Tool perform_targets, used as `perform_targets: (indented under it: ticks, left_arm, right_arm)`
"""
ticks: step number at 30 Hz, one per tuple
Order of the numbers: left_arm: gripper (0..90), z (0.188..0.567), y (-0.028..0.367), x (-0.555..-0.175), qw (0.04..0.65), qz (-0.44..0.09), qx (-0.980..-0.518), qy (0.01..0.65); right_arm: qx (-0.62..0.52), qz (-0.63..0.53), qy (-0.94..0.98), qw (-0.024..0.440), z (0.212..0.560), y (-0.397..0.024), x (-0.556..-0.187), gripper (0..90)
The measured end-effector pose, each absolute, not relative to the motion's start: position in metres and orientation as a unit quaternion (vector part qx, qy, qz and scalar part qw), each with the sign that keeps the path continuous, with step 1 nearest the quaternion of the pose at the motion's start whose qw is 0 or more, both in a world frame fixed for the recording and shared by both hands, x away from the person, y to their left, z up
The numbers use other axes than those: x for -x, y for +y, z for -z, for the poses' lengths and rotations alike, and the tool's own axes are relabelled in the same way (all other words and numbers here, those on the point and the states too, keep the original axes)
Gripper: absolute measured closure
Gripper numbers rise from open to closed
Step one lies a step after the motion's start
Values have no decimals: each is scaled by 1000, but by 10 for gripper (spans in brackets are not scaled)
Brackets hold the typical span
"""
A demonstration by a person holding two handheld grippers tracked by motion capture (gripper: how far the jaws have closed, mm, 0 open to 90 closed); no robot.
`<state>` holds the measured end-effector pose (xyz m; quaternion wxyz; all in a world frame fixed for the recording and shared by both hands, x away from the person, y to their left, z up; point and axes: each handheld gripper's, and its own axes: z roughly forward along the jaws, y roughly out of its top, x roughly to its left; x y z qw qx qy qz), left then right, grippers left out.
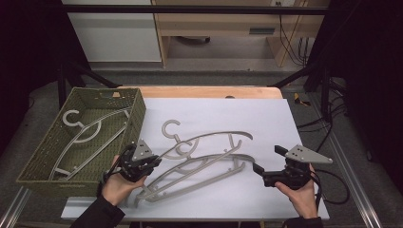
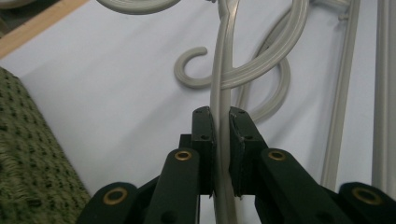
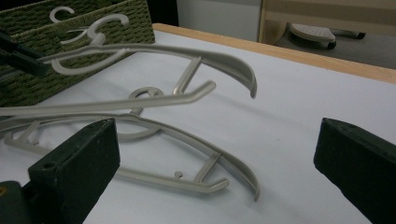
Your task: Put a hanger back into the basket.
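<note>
Two grey plastic hangers lie crossed on the white sheet. My left gripper is shut on one thin arm of the upper hanger, whose far end hangs raised above the sheet. Under it rests the lower hanger, its small hook just past my left jaws. At the front right my right gripper stands open, held above the sheet, pointing toward the hangers' ends with nothing between its jaws.
A green woven basket stands at the table's left with another grey hanger inside. The wooden table edge runs along the back. Cables trail off the right side.
</note>
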<state>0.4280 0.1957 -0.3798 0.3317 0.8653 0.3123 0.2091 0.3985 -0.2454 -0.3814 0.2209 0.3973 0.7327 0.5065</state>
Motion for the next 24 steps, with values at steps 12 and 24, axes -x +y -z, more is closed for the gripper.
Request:
perform_targets:
  ticks: [12, 24]
  left_arm:
    - [820, 347, 220, -418, 359, -237, -844, 319]
    - [820, 316, 242, -414, 376, -268, -827, 321]
  right_arm:
    - [-398, -507, 731, 225, 381, -246, -399, 5]
    - [-402, -507, 728, 227, 381, -249, -398, 3]
